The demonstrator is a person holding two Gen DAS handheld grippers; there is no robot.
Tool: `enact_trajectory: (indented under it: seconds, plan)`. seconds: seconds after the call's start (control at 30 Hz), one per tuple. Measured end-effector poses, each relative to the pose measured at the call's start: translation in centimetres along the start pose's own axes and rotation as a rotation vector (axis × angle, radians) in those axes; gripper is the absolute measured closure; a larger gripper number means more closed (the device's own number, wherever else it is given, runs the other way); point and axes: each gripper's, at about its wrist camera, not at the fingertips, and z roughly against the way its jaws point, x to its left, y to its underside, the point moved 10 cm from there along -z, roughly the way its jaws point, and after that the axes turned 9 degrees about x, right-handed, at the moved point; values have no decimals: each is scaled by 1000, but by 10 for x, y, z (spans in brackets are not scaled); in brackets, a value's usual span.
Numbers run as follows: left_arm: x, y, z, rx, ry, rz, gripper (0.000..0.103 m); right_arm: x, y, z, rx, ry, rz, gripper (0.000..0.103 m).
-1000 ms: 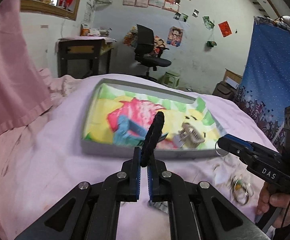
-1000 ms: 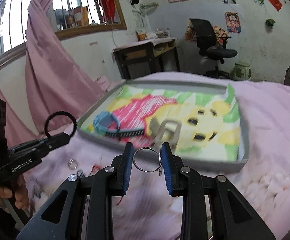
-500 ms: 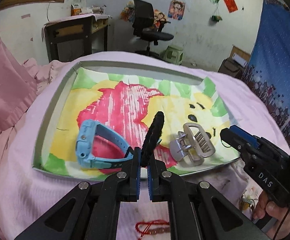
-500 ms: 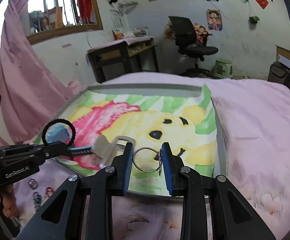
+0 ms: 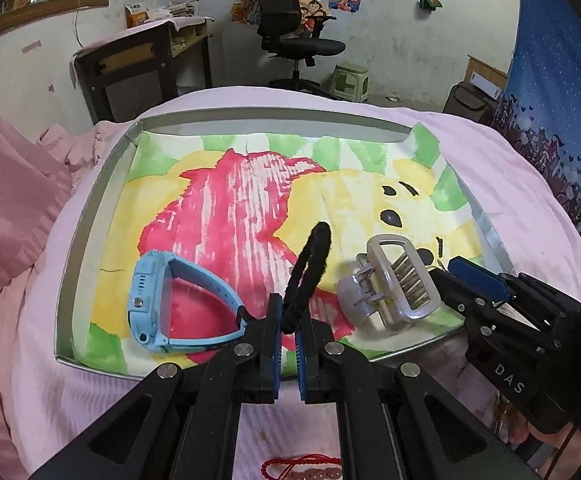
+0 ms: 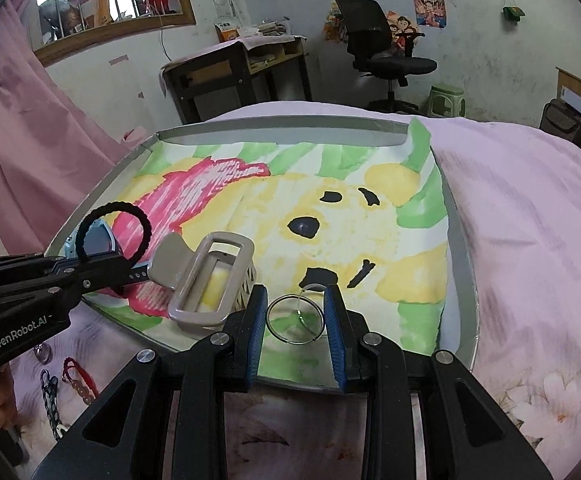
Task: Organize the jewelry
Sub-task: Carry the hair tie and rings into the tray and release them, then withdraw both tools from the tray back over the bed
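room in the tray [image 5: 90, 216]
blue watch [image 5: 158, 300] and hair claw [image 5: 394, 280] are crowding its near edge; the far half is lying open for a gripper.

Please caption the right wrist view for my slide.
Right gripper holds a ring over the tray by a hair claw.

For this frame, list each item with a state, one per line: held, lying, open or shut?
Left gripper: shut on black hair tie.
Right gripper: shut on silver ring.
Blue watch: lying in tray.
Hair claw clip: lying in tray, closed.
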Motion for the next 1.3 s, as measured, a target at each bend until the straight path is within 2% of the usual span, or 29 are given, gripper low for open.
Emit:
enact_trajectory:
  seconds: [0.13, 0.17, 0.23, 0.27, 0.37, 0.47, 0.5, 0.57, 0.77, 0.83, 1.07, 1.13, 1.3]
  plan:
    - [0, 4, 3, -6, 16, 7, 94, 0, 1, 2, -4, -6, -2, 76]
    - [0, 6, 4, -4, 26, 11, 89, 0, 2, 3, -4, -6, -3, 75]
    - [-1, 10, 7, -14, 58, 21, 82, -1, 2, 7, -14, -4, -7, 65]
    - [0, 11, 9, -23, 64, 25, 77, -2, 2, 10, -22, -2, -7, 63]
    - [0, 15, 18, -63, 70, 37, 65, -1, 1, 22, -54, 10, 1, 62]
    - [3, 19, 30, -112, 78, 56, 58, -1, 1, 36, -93, 28, 12, 59]
    - [4, 20, 34, -125, 81, 62, 54, -1, 1, 42, -110, 32, 14, 54]
    - [10, 24, 46, -175, 66, 87, 37, -1, 1, 57, -153, 36, 20, 47]
    - [22, 39, 82, -308, 65, 142, 18, 1, 8, 101, -261, 35, 21, 29]
    - [24, 46, 92, -348, 54, 143, 13, 3, 12, 113, -292, 32, 22, 20]
    - [27, 71, 120, -441, 17, 140, 7, 10, 32, 155, -372, 28, 30, 8]
    - [27, 81, 127, -461, 13, 135, 6, 11, 42, 163, -382, 39, 39, 1]
    - [24, 102, 137, -480, -24, 92, 5, 13, 61, 173, -377, 63, 62, 1]
